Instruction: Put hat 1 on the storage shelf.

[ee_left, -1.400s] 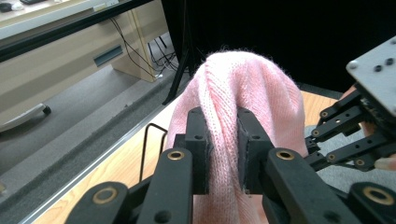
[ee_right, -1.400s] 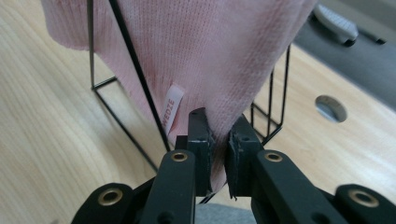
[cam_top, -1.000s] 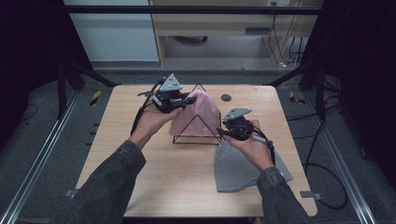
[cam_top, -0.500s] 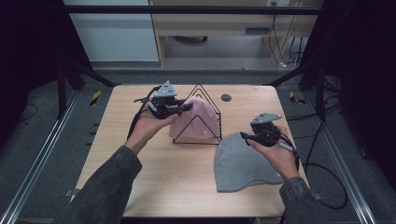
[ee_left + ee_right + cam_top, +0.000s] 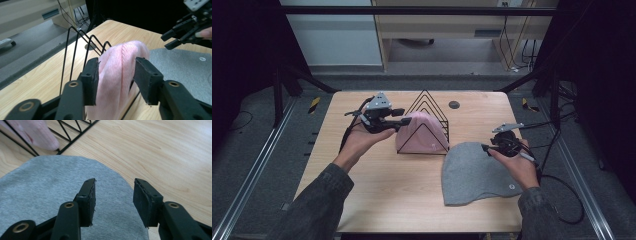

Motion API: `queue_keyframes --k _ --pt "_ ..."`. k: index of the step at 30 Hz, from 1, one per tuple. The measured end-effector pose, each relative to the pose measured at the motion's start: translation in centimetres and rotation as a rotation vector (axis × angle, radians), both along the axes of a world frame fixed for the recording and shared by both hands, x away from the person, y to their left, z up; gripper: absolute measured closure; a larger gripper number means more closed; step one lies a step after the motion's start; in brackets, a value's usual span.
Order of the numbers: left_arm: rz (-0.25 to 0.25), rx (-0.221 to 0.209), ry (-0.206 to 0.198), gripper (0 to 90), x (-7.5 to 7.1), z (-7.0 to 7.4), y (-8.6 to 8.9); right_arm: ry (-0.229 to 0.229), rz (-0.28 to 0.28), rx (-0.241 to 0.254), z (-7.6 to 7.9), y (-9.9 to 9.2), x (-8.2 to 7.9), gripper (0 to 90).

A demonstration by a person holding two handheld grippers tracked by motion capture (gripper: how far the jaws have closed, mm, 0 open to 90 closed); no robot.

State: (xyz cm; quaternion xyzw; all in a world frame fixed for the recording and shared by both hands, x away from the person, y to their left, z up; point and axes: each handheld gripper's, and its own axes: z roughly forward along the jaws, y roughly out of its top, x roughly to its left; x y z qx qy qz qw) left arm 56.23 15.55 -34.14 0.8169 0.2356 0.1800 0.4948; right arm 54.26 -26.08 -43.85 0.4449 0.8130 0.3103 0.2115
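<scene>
Inside the wire rack [image 5: 430, 102], a pink beanie [image 5: 419, 132] between part-open left jaws; right jaws apart, empty.

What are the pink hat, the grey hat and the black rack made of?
The pink hat looks like soft ribbed knit, perhaps wool or acrylic: fine lengthwise ridges show. The grey hat seems a smoother, flecked jersey knit. The rack looks like thin bent metal wire, painted black.

A fixed high view looks forward and down over the whole table [image 5: 412, 200]. The left gripper view sits close behind its jaws, facing the pink hat [image 5: 120, 72] in the rack [image 5: 82, 47] (also central from above). The right gripper view looks steeply down at the grey hat [image 5: 50, 185], which all three views share.
</scene>
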Motion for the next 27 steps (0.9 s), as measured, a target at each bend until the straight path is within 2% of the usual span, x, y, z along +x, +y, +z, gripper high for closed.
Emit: queue_keyframes --k 3,7,8,9,12,15,16,18,19,21,24,27 --pt "0.012 0.033 -0.018 48.2 -1.1 -0.1 0.6 0.029 0.001 0.014 -0.3 -0.3 0.5 51.3" --pt "0.018 0.053 -0.002 35.3 -2.1 -0.8 1.3 0.059 -0.009 0.017 -0.9 -0.6 1.2 53.6" --pt "0.014 0.075 0.022 31.5 -2.7 -1.5 1.6 0.083 -0.023 0.03 -1.3 -0.9 1.7 54.9" --pt "0.014 0.075 0.022 28.9 -2.7 -1.5 1.6 0.083 -0.023 0.03 -1.3 -0.9 1.7 54.9" --pt "0.012 0.088 0.075 22.9 -4.1 -2.9 2.5 0.109 -0.04 0.053 -2.1 -1.3 2.6 55.4" --pt "0.01 0.102 0.101 17.3 -5.1 -4.0 3.0 0.127 -0.046 0.041 -3.1 -1.3 3.3 54.5" --pt "0.01 0.102 0.101 16.0 -5.1 -4.0 3.0 0.139 -0.051 0.036 -3.3 -1.3 3.4 54.0" --pt "0.008 0.116 0.123 12.7 -5.9 -5.2 3.6 0.15 -0.053 0.032 -3.7 -1.3 3.7 52.4" --pt "0.008 0.116 0.123 12.1 -5.9 -5.2 3.6 0.156 -0.054 0.03 -3.8 -1.3 3.8 51.6" --pt "0.018 0.129 0.129 11.5 -6.3 -6.3 4.1 0.169 -0.047 0.02 -4.1 -1.3 3.8 52.0" --pt "0.024 0.141 0.136 11.4 -6.5 -7.2 4.6 0.166 -0.036 0.004 -4.2 -1.0 3.8 54.3" --pt "0.028 0.135 0.148 11.4 -6.8 -7.7 5.1 0.168 -0.023 -0.011 -4.2 -0.6 3.8 56.7"
